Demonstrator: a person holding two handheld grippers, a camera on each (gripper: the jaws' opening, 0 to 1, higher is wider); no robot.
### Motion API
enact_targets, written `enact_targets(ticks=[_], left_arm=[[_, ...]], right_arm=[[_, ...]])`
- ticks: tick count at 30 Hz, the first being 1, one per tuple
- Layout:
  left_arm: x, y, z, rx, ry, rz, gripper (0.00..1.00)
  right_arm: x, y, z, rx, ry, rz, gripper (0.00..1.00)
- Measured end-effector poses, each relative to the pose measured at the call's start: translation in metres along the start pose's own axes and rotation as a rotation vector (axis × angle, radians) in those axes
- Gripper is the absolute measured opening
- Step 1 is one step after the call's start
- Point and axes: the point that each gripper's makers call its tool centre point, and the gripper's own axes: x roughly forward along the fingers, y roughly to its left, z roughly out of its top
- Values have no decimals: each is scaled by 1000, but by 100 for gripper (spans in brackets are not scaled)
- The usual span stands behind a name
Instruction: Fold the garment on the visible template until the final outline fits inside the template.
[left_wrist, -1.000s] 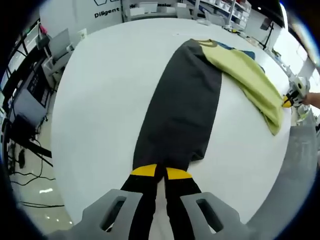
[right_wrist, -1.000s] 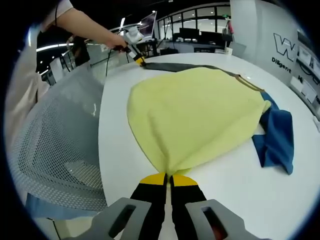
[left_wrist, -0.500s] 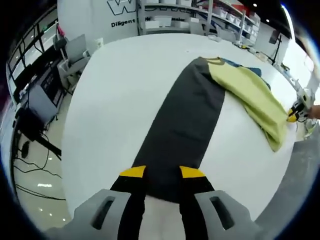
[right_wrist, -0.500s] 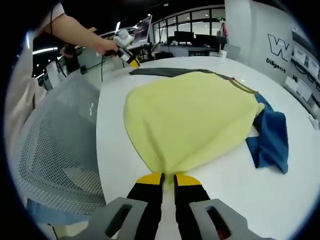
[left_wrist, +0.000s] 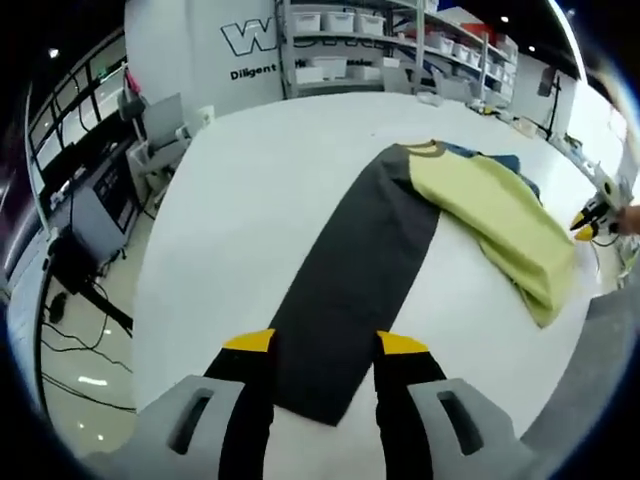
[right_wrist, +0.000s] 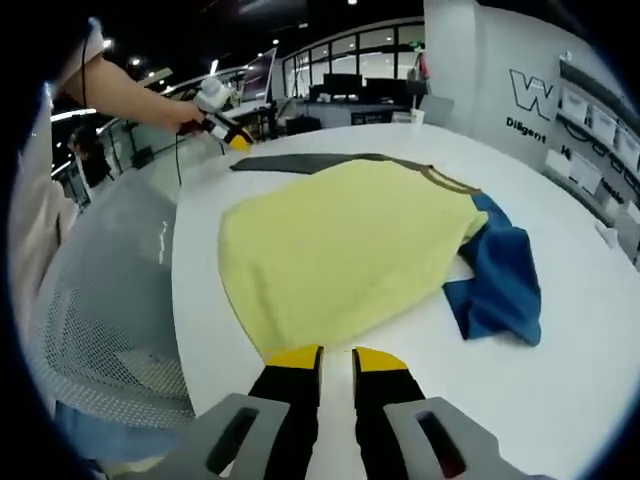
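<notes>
A garment lies on the white table (left_wrist: 240, 200). Its long dark grey part (left_wrist: 360, 270) stretches flat away from my left gripper (left_wrist: 325, 342), which stands open with the grey end lying between its jaws, not held. The yellow part (left_wrist: 500, 215) is bunched at the right, with a bit of blue (left_wrist: 490, 157) behind it. In the right gripper view the yellow body (right_wrist: 340, 250) lies spread out, a blue sleeve (right_wrist: 500, 275) crumpled at its right and the grey part (right_wrist: 300, 162) beyond. My right gripper (right_wrist: 337, 357) is open a little at the yellow hem, holding nothing.
A grey mesh chair (right_wrist: 100, 330) stands close to the table's near edge on the left of the right gripper view. A person's hand holds the other gripper (right_wrist: 225, 125) at the far table edge. Shelves (left_wrist: 350, 40) and desks with screens (left_wrist: 90, 190) lie beyond the table.
Both grippers have let go: the left released the grey end and opened wide, the right released the yellow hem and opened a little. Both pulled back slightly.
</notes>
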Motion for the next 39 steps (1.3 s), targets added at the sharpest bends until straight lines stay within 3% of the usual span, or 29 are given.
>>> enact_targets(ticks=[7, 16, 23, 28, 32, 35, 39], left_arm=[[-3, -29, 20, -2, -71, -66, 38], [-7, -53, 41, -9, -139, -129, 40], [-9, -72, 39, -7, -157, -161, 38], [-10, -83, 36, 3, -157, -176, 37], [-11, -88, 37, -7, -165, -184, 36], [-10, -92, 38, -6, -166, -187, 36], [-10, -98, 38, -5, -167, -198, 34]], right_arm=[[6, -44, 6, 48, -9, -123, 9], [13, -104, -1, 241, -19, -294, 12], [26, -109, -6, 347, -19, -320, 16], [32, -113, -8, 378, -20, -365, 16], [32, -116, -5, 398, -39, -381, 11], [31, -121, -8, 388, -17, -396, 0], [19, -126, -6, 371, -30, -421, 0]])
